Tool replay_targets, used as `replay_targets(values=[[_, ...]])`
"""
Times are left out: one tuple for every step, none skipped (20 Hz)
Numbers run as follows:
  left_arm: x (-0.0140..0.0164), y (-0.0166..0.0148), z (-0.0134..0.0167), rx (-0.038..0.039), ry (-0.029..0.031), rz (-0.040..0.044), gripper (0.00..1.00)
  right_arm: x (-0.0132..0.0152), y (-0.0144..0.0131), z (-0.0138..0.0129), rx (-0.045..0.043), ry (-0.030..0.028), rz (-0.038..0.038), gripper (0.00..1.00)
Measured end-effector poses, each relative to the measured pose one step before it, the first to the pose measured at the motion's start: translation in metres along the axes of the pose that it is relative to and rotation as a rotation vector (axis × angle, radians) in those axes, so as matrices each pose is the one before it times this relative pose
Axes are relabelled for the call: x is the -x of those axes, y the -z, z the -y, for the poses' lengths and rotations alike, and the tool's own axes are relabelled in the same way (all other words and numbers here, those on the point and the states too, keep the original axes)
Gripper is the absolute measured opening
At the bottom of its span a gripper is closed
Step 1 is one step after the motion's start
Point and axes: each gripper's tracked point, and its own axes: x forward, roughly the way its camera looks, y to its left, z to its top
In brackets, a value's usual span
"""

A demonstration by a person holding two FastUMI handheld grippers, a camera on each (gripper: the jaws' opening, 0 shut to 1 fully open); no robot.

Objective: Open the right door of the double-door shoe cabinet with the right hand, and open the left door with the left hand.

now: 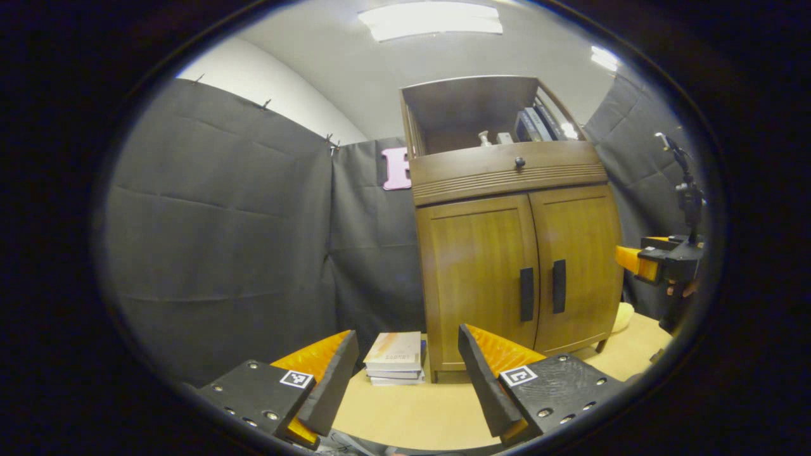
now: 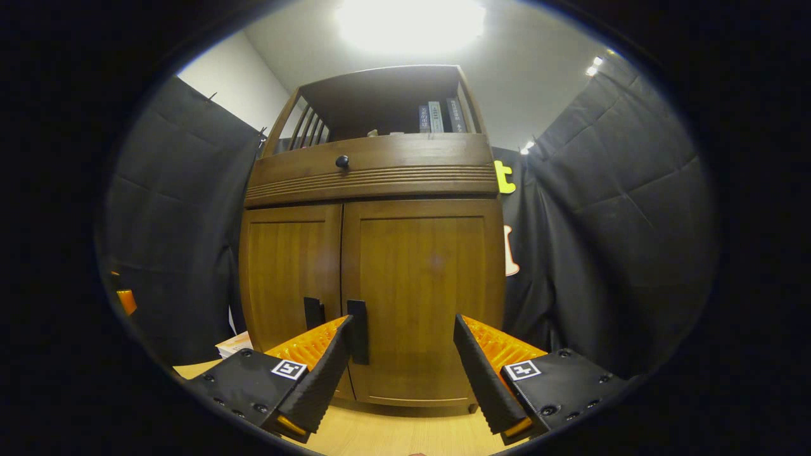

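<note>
Black cloth walls close in the booth around a pale wooden table (image 1: 418, 411), and on it stands the shoe cabinet (image 2: 370, 278), both doors shut. In the right gripper view the right tool (image 2: 400, 354) is near the right door (image 2: 424, 297) with its fingers apart and nothing between them; the right handle (image 2: 358, 332) sits just beside its left-hand finger, not yet inside the gap. In the left gripper view the left tool (image 1: 408, 373) hangs farther back, fingers also spread and empty, with the left door (image 1: 478, 278) and its left handle (image 1: 526, 294) ahead and off to one side. A stack of books (image 1: 395, 358) lies beside the cabinet. The two handles sit very near each other, so the right tool could close on the wrong one or clip both; a grip that catches only the handle's edge would likely slip on the pull.
</note>
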Motion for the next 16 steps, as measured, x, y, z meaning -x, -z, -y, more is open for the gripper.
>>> replay_targets(values=[[0.00033,0.00058,-0.00137,-0.00200,-0.01148,-0.00143,0.92,-0.00823,0.00241,-0.00411,0.00105,-0.00960,-0.00149,0.98],[0.00022,0.00035,-0.00136,-0.00516,-0.01287,-0.00335,0.93,-0.00824,0.00385,-0.00381,0.00171,-0.00987,-0.00215,0.98],[0.00085,0.00129,-0.00017,-0.00524,-0.01139,-0.00365,0.92,-0.00853,0.00297,-0.00339,0.00072,-0.00817,-0.00460,0.98],[0.00063,-0.00076,-0.00093,-0.00357,-0.01082,-0.00181,0.92,-0.00953,0.00201,-0.00254,-0.00165,-0.00861,-0.00307,0.98],[0.00125,-0.00094,-0.00111,-0.00234,-0.00938,-0.00145,0.92,-0.00939,0.00245,-0.00335,-0.00299,-0.00735,-0.00229,0.98],[0.00075,-0.00056,-0.00090,-0.00259,-0.00928,-0.00184,0.92,-0.00835,0.00275,-0.00300,-0.00232,-0.00620,-0.00211,0.98],[0.00056,0.00027,-0.00170,-0.00374,-0.01161,-0.00285,0.92,-0.00829,0.00275,-0.00223,-0.00076,-0.00575,-0.00339,0.98],[0.00163,-0.00017,-0.00031,-0.00382,-0.01085,-0.00311,0.92,-0.00699,0.00475,-0.00331,-0.00049,-0.00668,-0.00411,0.98],[-0.00010,0.00066,-0.00048,-0.00400,-0.01082,-0.00378,0.92,-0.00719,0.00323,-0.00260,-0.00038,-0.00628,-0.00419,0.98],[-0.00074,-0.00036,-0.00101,-0.00287,-0.01040,-0.00322,0.92,-0.00677,0.00273,-0.00309,-0.00043,-0.00503,-0.00396,0.98],[-0.00170,0.00125,-0.00042,-0.00168,-0.00861,-0.00269,0.92,-0.00789,0.00321,-0.00297,-0.00113,-0.00462,-0.00525,0.98],[-0.00181,0.00035,-0.00071,-0.00140,-0.00747,-0.00276,0.90,-0.00672,0.00485,-0.00278,-0.00192,-0.00497,-0.00618,0.98],[0.00012,0.00078,-0.00108,-0.00189,-0.00860,-0.00221,0.91,-0.00702,0.00342,-0.00264,-0.00249,-0.00439,-0.00729,0.98],[-0.00103,0.00066,-0.00094,-0.00185,-0.00644,-0.00280,0.92,-0.00537,0.00593,-0.00331,-0.00197,-0.00553,-0.01003,0.98],[-0.00226,0.00281,-0.00184,-0.00161,-0.00944,-0.00394,0.90,-0.00678,0.00500,-0.00352,-0.00122,-0.00567,-0.00961,0.98],[-0.00120,0.00164,-0.00109,-0.00049,-0.00792,-0.00606,0.91,-0.00568,0.00524,-0.00355,0.00056,-0.00422,-0.01080,0.98]])
